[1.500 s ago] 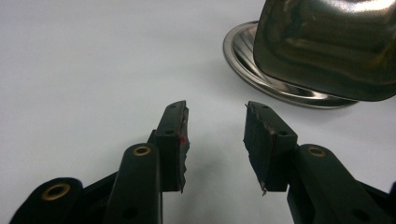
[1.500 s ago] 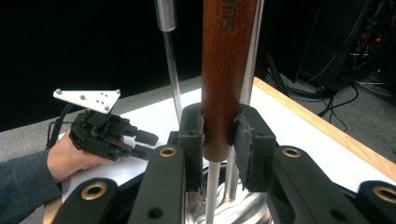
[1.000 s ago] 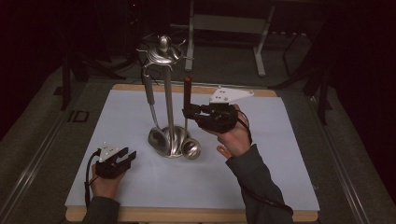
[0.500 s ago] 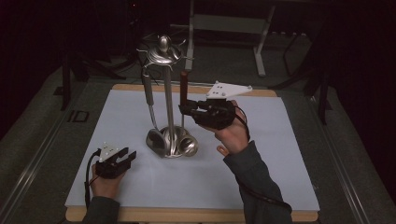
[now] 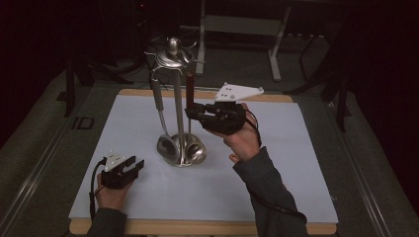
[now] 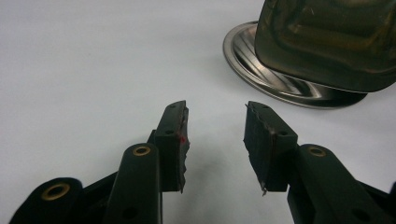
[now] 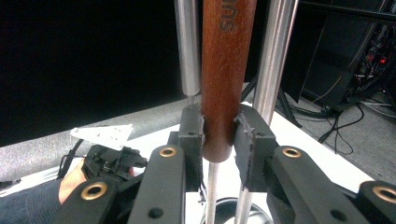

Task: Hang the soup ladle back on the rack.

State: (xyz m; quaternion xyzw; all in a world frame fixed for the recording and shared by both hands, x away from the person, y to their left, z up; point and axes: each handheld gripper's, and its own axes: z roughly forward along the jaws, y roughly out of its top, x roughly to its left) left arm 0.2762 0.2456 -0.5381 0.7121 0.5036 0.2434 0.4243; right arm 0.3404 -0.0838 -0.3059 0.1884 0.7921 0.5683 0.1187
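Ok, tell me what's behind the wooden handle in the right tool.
Behind the wooden handle clamped in the right tool stand two metal rods of the utensil stand. A thin shaft runs down from the handle. Its lower end is out of sight.

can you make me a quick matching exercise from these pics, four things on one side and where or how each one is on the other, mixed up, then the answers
Things
1. left gripper
2. right gripper
3. wooden handle
4. round base of the metal stand

States or places
A. upright, hanging beside the stand's silver rod
B. open, low over the white mat, holding nothing
C. resting flat on the mat, shiny silver
D. raised off the table, jaws closed on a brown shaft

Right pairs: 1-B, 2-D, 3-A, 4-C
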